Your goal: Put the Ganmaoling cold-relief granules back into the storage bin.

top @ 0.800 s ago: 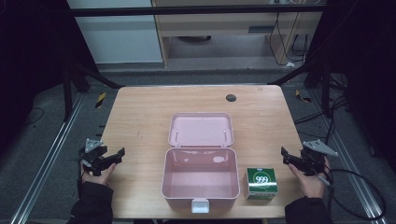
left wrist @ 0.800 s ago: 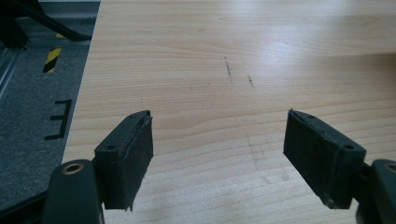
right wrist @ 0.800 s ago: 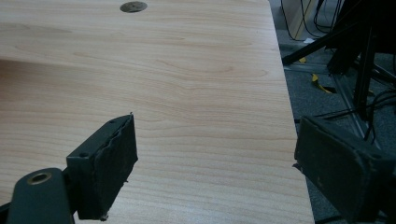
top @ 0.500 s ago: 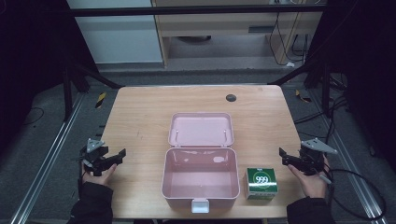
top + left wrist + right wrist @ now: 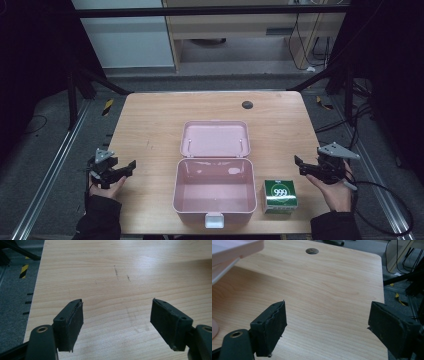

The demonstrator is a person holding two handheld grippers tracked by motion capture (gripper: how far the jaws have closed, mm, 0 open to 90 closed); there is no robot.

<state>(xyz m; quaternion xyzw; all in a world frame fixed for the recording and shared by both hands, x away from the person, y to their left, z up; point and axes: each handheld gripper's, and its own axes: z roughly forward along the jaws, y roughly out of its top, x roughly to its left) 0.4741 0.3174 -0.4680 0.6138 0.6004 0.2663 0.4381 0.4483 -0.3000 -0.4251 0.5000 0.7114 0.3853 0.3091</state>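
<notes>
Left tongs (image 5: 125,167) shifted slightly left, right tongs (image 5: 304,165) unmoved

Wooden table (image 5: 150,125) carries an open pink box (image 5: 215,192) at centre front, lid (image 5: 215,138) laid back; a green carton marked 999 (image 5: 280,195) stands just right of the box. A round dark hole (image 5: 247,104) lies in the tabletop beyond the lid.
</notes>
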